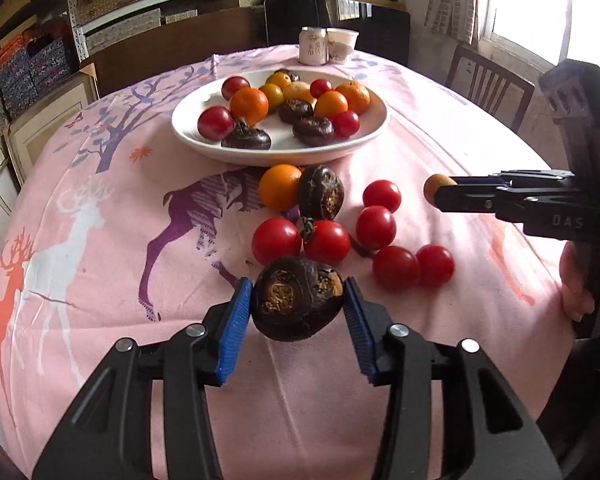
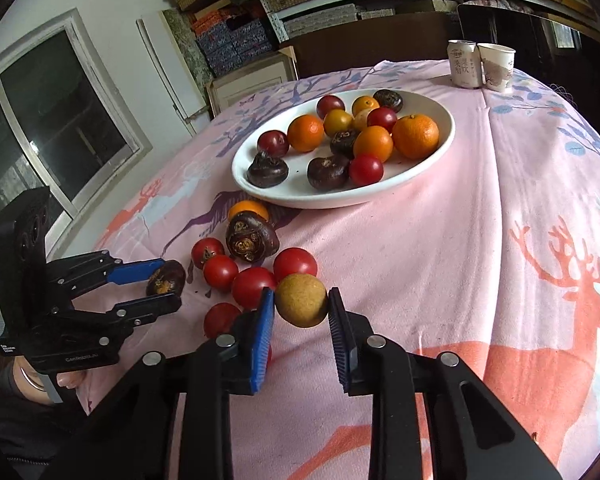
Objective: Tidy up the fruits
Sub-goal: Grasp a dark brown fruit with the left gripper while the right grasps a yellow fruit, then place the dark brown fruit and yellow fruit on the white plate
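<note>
The left gripper (image 1: 298, 300) has its blue pads pressed against both flanks of a dark water chestnut (image 1: 298, 298), narrowed to that fruit's width. The chestnut sits squat between the pads, its broad axis running across from pad to pad and its scarred, orange-flecked flat face turned toward the camera and slightly up. The right gripper (image 2: 302, 300) is closed almost fully on a small round tan fruit (image 2: 301, 300), which is near enough a ball that no long axis can be made out. Both fruits are at the near edge of a loose cluster on the pink deer-print table (image 1: 100, 260); whether either is lifted clear of the cloth I cannot tell. Just beyond lie red cherry tomatoes (image 1: 326, 242), a second water chestnut (image 1: 321, 192) tipped on its edge with its flat face turned sideways, and a small orange (image 1: 280, 187) touching it. Further back a white plate (image 1: 204, 142) carries more oranges, tomatoes and chestnuts, and a can (image 1: 313, 46) and paper cup (image 1: 342, 46) stand side by side at the far edge.
</note>
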The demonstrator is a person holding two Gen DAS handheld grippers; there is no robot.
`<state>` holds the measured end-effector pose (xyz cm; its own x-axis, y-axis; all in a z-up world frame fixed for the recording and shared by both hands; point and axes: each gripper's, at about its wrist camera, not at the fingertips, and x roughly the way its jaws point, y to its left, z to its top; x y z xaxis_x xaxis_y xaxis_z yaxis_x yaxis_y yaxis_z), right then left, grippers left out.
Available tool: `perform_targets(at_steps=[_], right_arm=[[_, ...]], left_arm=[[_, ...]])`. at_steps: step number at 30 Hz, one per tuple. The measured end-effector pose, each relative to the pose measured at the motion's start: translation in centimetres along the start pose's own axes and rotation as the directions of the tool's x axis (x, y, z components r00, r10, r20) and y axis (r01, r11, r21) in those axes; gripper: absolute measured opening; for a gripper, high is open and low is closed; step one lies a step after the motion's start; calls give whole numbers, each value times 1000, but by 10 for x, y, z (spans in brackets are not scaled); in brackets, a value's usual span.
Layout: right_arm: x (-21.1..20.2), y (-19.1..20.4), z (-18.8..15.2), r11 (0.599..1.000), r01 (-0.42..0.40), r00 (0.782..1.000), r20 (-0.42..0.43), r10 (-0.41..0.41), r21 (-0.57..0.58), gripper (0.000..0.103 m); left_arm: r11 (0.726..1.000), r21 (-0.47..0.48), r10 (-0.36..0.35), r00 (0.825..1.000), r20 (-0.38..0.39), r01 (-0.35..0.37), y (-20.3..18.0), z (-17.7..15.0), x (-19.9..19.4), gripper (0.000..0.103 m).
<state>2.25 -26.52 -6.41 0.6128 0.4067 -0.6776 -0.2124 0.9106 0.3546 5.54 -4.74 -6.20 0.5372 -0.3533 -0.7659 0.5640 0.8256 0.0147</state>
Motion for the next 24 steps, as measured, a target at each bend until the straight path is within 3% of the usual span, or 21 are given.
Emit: perform_targets(at_steps=[6, 10, 16, 24], right_arm=[[-19, -14, 20, 998, -3, 999, 53, 0, 56, 28], [-26, -23, 51, 996, -7, 995, 96, -2, 92, 28], [-20, -29, 111, 994, 3, 992, 126, -17, 108, 28], [46, -40, 172, 989, 79, 995, 45, -86, 123, 28]], left_arm=[[999, -45, 35, 992, 120, -30, 11, 21, -32, 45], [995, -97, 22, 994, 107, -11, 27, 52, -19, 45], [998, -55, 26, 995, 94, -21, 17, 108, 20, 45], [998, -52, 20, 1000, 0, -20, 18, 146, 95, 46]])
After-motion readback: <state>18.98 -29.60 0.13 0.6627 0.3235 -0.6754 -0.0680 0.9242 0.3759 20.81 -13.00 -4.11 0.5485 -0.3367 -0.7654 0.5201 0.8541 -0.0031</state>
